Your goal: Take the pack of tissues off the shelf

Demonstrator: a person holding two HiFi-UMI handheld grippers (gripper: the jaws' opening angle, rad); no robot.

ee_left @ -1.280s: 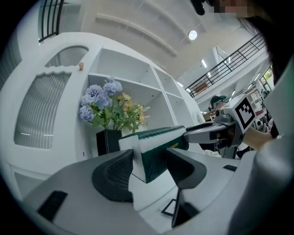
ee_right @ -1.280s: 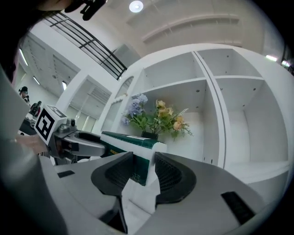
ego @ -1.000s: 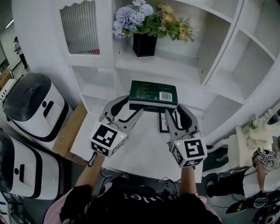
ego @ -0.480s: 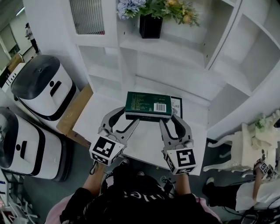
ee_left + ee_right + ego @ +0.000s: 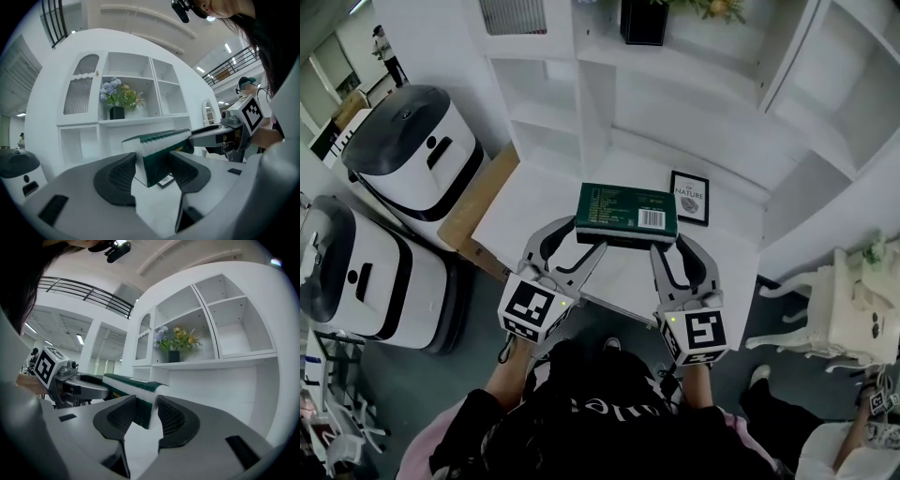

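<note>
White counter (image 5: 525,214) below; L gripper (image 5: 587,236) & R gripper (image 5: 669,246) each clamped on an end of green rectangular tissue pack (image 5: 628,211). Keep pack level, squeeze equal.

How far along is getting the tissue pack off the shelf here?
Done: the tissue pack is out of the shelf, over the white table. In hand: the left gripper and right gripper both clamp its near edge. Remaining: likely setting it down.

left hand-held gripper (image 5: 586,236), right hand-held gripper (image 5: 668,246): grey, black-white marker cubes (image 5: 532,309) | black top (image 5: 600,412) | pink sleeve (image 5: 420,452)
</note>
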